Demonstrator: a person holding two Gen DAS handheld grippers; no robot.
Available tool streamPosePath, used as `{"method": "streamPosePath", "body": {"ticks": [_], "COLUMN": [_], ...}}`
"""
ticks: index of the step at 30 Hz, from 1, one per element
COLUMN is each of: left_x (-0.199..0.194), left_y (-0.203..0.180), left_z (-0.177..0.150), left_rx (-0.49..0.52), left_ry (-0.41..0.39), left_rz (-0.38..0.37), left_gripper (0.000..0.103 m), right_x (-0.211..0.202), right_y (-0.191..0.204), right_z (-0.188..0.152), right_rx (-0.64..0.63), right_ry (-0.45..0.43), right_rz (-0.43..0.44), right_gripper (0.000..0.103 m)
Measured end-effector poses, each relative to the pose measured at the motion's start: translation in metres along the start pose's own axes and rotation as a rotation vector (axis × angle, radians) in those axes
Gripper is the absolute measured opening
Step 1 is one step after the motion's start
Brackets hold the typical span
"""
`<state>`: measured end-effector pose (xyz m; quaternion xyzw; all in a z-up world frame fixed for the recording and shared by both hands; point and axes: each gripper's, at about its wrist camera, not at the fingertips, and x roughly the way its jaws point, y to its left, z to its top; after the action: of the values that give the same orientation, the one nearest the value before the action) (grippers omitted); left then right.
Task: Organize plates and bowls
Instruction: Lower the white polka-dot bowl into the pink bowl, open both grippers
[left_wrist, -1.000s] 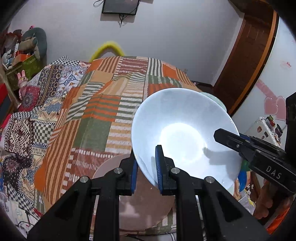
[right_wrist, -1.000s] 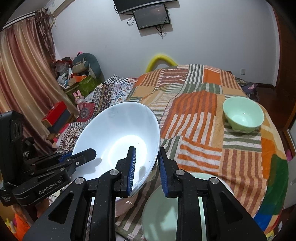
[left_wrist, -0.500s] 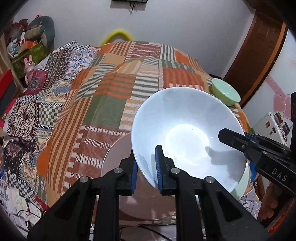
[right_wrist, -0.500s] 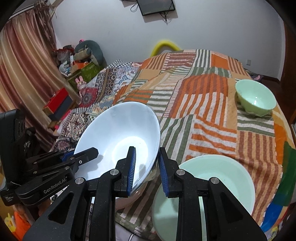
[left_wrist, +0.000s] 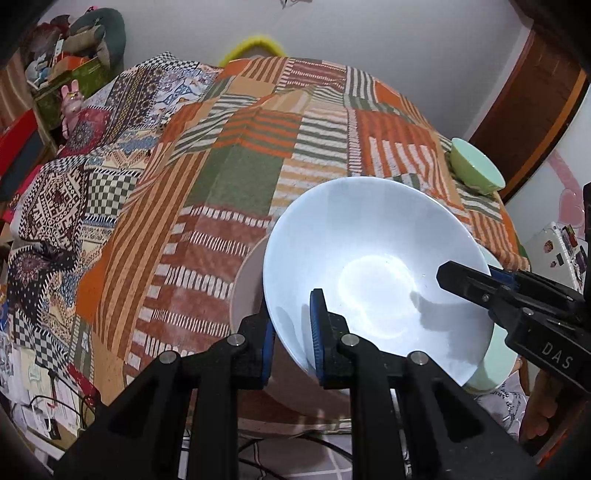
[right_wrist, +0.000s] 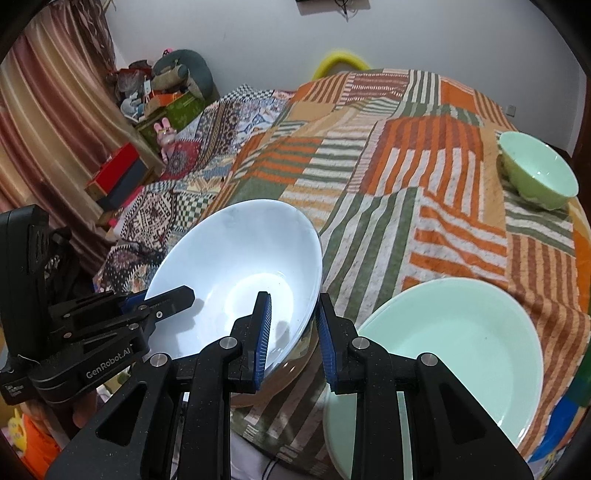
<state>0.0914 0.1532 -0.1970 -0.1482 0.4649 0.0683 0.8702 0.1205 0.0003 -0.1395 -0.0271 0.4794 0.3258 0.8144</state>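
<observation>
Left tongs clenched on white bowl near rim. Right tongs straddle opposite rim, contact unclear; pink plate beneath.

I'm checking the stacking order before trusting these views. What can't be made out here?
- Pink plate: left wrist view, mostly hidden under the white bowl.
- Large green plate: right wrist view, near rim hidden by the right claw.
- Left claw straddles the bowl's rim.
</observation>
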Motion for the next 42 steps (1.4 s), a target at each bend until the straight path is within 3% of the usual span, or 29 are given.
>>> {"method": "streamPosePath", "body": {"ticks": [16, 42], "left_x": [0.016, 0.025], "left_y": [0.013, 0.011], "left_z": [-0.012, -0.010], "left_rx": [-0.019, 0.013], "left_ry": [0.050, 0.031], "left_rz": [0.034, 0.090], "left_gripper": [0.016, 0.016], "right_x": [0.021, 0.016], "right_y": [0.007, 0.007], "right_z": [-0.010, -0.006], "right_rx": [-0.015, -0.044], "right_ry": [0.071, 0.093], "right_rz": [0.014, 0.020], "right_gripper": [0.024, 0.024]}}
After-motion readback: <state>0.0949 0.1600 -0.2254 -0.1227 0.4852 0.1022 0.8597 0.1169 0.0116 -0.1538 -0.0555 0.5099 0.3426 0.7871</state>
